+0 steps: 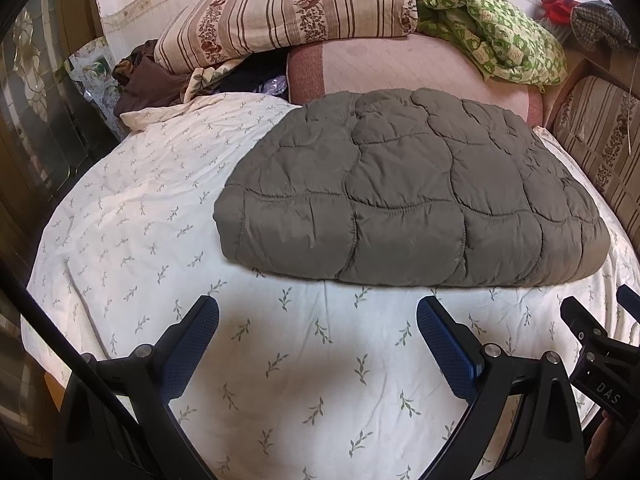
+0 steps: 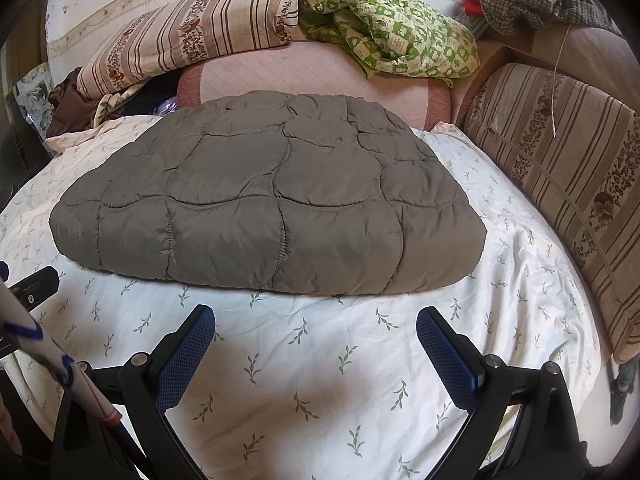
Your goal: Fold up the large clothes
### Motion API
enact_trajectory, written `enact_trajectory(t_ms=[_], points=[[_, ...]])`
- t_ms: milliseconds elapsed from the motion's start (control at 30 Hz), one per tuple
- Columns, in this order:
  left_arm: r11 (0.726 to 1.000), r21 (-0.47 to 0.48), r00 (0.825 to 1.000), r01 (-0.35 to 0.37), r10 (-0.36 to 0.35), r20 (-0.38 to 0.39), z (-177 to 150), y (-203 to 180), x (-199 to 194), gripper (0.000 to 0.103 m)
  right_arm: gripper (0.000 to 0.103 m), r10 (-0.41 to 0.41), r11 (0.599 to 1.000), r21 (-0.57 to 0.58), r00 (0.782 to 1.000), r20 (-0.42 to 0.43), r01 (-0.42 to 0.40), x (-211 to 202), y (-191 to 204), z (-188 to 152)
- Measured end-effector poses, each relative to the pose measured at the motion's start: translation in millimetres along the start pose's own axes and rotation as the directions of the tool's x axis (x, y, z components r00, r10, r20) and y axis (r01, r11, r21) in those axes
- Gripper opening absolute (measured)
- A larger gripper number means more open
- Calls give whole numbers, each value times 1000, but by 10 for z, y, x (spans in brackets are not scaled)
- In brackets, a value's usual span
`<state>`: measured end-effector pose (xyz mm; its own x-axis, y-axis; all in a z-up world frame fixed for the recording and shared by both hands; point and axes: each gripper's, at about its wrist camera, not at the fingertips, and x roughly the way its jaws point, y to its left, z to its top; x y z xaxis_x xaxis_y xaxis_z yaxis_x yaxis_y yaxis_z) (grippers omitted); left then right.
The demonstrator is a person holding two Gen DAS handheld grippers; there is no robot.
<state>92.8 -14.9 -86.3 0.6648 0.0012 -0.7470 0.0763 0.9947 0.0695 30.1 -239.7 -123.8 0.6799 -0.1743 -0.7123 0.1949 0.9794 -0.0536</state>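
A grey-green quilted padded garment (image 1: 408, 192) (image 2: 264, 200) lies folded into a flat, thick rectangle on the white leaf-print bed sheet (image 1: 160, 208) (image 2: 500, 280). My left gripper (image 1: 318, 312) hovers open over bare sheet just in front of the garment's near edge, nothing between its blue pads (image 1: 192, 352). My right gripper (image 2: 316, 322) is also open and empty, a little in front of the same edge. Part of the right gripper (image 1: 600, 348) shows at the right edge of the left wrist view.
At the head of the bed lie a striped floral pillow (image 1: 288, 12) (image 2: 188, 36), a green patterned cloth (image 1: 492, 36) (image 2: 384, 36) and a pink mat (image 1: 400, 68) (image 2: 312, 76). A striped cushion (image 2: 568, 184) lines the right side. Dark clothes (image 1: 144, 80) are heaped at far left.
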Motion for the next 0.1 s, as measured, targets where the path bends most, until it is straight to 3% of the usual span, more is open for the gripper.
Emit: enact_trajectory(t_ms=[100], points=[[1000,-6,1000,-5,5,0,15,32,13,99,102,4,1000,-1,1000,-2,-4,7,19,22]])
